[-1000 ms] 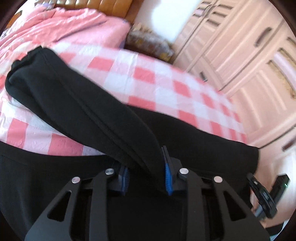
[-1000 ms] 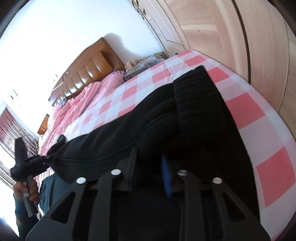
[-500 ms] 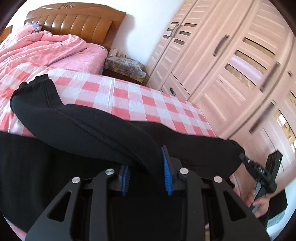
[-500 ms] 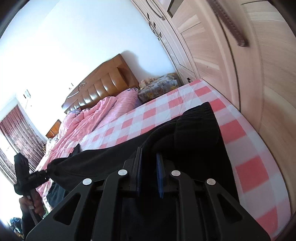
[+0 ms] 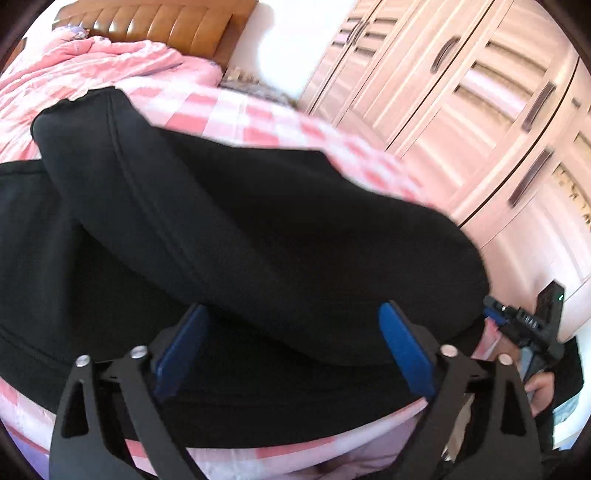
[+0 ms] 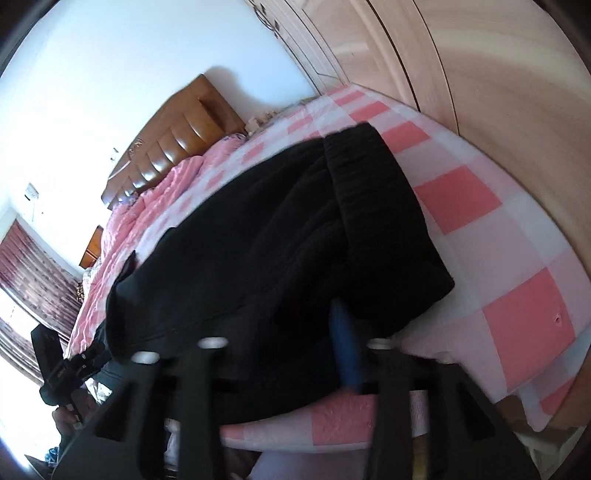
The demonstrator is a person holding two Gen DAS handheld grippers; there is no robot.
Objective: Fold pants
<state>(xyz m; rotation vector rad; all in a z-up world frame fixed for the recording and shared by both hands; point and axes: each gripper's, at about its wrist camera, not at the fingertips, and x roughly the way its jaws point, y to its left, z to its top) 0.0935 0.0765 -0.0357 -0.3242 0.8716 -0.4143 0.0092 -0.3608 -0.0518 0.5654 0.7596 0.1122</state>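
We are looking across a bed covered by a pink-and-white checked sheet [image 5: 236, 122], with a rumpled pink quilt [image 5: 96, 66] bunched at its far left under a brown padded headboard [image 5: 159, 22]. Right of the headboard a white wall [image 5: 291, 40] is showing, and further right a run of pale wooden wardrobe doors [image 5: 480, 103] is filling the side of the room. In the right wrist view a dark red curtain [image 6: 26, 266] is hanging at the far left.

The black pants [image 5: 229, 229] are lying on the sheet near the bed's front edge, doubled over themselves, their long axis running across the left wrist view from upper left to lower right. In the right wrist view the ribbed waistband [image 6: 373, 206] is sitting at the right end, near the wardrobe side.

Our left gripper [image 5: 293, 350] is standing with its blue pads [image 5: 406, 350] spread wide, having just been opening; the folded cloth is lying between them, not pinched. Our right gripper [image 6: 280, 354] has also just been opening, its jaws parted; black cloth is lying between them, though blur is keeping us from telling whether the one visible blue pad is touching it.
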